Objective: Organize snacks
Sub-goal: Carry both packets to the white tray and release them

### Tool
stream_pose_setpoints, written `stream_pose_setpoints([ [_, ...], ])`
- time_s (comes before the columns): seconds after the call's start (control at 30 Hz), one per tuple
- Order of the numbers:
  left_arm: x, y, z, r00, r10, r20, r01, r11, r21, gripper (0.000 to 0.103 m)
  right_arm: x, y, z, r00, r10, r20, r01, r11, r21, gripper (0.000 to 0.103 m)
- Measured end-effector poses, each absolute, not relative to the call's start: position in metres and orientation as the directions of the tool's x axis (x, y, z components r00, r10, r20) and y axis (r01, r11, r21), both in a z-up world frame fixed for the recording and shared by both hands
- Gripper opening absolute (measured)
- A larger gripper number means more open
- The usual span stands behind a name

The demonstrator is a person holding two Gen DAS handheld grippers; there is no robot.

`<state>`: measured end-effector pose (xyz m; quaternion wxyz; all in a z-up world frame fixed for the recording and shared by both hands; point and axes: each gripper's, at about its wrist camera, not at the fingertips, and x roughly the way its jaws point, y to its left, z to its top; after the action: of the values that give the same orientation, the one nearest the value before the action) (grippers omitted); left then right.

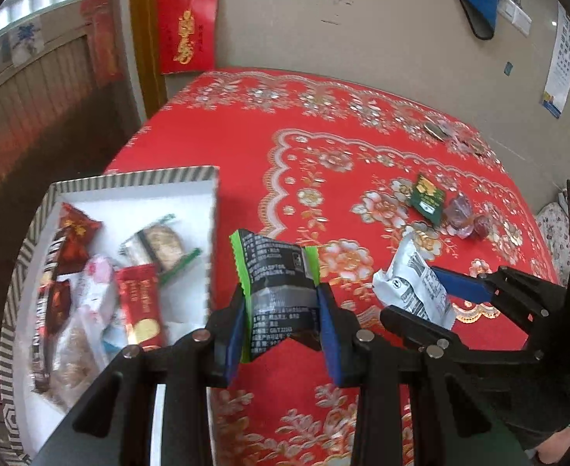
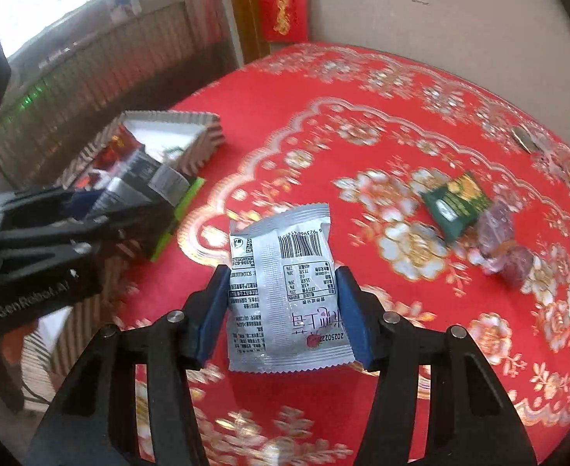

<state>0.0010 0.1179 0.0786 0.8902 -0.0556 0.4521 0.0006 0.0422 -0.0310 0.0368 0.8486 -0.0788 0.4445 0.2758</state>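
A: We hold a black snack packet with green ends in our left gripper; its blue pads press on both sides, and the packet sticks up above the jaws, clear of the red flowered tabletop.

B: And our right gripper has a silver packet with a barcode pinched between its blue pads, printed back towards the camera. The jaws are clamped on it; it looks lifted off the cloth too.

A: In the left wrist view the striped box sits at the tabletop's left edge, just beside our black packet. Inside lie several wrapped snacks: red packets, a clear-wrapped biscuit, a pale pink one.

B: What still lies on the tabletop? We see a dark green packet towards the right edge, with two purple wrapped sweets touching it on the near right side.

A: Yes, and some small silvery things near the far right corner; we cannot tell what they are.

B: The two grippers are close, side by side, ours to the right of yours.
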Motion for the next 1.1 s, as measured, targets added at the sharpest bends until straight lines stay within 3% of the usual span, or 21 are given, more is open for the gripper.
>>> stream_pose_setpoints([
  [0.47, -0.029, 0.228, 0.088, 0.608, 0.063, -0.791, -0.234, 0.967, -0.104, 0.037, 0.035, 0.067, 0.056, 0.423, 0.477, -0.771, -0.647, 0.754, 0.111, 0.054],
  [0.93, -0.035, 0.286, 0.066, 0.558, 0.112, -0.822, -0.339, 0.935, -0.102, 0.037, 0.061, 0.153, 0.033, 0.344, 0.470, -0.813, -0.689, 0.715, 0.122, 0.054],
  [1.03, -0.031, 0.286, 0.064, 0.556, 0.121, -0.823, -0.346, 0.933, -0.096, 0.039, 0.069, 0.164, 0.024, 0.330, 0.459, -0.825, -0.680, 0.721, 0.130, 0.054],
  [1.1, -0.027, 0.285, 0.062, 0.546, 0.133, -0.828, -0.355, 0.931, -0.084, 0.048, 0.073, 0.167, 0.019, 0.311, 0.460, -0.831, -0.674, 0.724, 0.148, 0.055],
])
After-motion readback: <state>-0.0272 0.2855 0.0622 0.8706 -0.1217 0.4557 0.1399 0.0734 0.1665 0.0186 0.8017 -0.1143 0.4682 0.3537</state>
